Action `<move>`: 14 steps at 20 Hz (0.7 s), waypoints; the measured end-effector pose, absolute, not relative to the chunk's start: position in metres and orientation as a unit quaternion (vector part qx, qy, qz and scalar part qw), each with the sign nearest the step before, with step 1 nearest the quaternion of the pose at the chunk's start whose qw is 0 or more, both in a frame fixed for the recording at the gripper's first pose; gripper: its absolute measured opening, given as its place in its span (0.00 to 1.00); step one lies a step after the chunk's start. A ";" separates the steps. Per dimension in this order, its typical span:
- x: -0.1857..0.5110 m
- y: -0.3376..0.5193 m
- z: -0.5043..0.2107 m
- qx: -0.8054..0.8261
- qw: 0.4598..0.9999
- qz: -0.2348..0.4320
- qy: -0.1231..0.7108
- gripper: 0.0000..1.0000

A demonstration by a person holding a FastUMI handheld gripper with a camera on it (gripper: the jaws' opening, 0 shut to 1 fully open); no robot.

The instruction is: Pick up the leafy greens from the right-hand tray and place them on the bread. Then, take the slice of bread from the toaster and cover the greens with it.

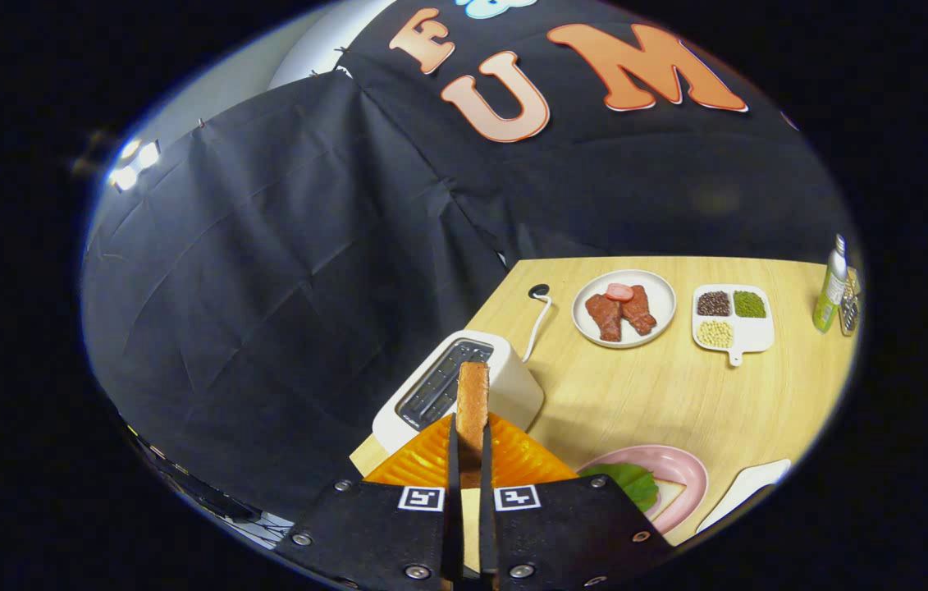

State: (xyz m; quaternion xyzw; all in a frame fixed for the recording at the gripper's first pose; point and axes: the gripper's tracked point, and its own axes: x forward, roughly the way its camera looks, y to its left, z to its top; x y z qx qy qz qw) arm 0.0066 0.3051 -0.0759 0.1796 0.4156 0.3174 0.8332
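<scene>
We have the bread slice point(472, 402) pinched edge-on between the gripper point(470, 460) fingers, clear above the toaster point(513, 382), ready to cover the greens point(632, 480).

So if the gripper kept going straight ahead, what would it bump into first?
Probably the white toaster. The gripper is shut on the bread slice, which sticks out ahead toward the toaster's slot, though the depth is hard to judge.

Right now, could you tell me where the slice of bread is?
The tan slice of bread stands on edge, clamped between the tool's fingers, in front of the white toaster and above the orange ridged tray.
</scene>
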 end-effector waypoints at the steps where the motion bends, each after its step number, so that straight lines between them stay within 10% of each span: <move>1: 0.001 0.297 -0.086 0.184 0.831 0.312 0.423 0.08; 14: -0.036 0.232 -0.195 0.216 0.806 0.244 0.494 0.08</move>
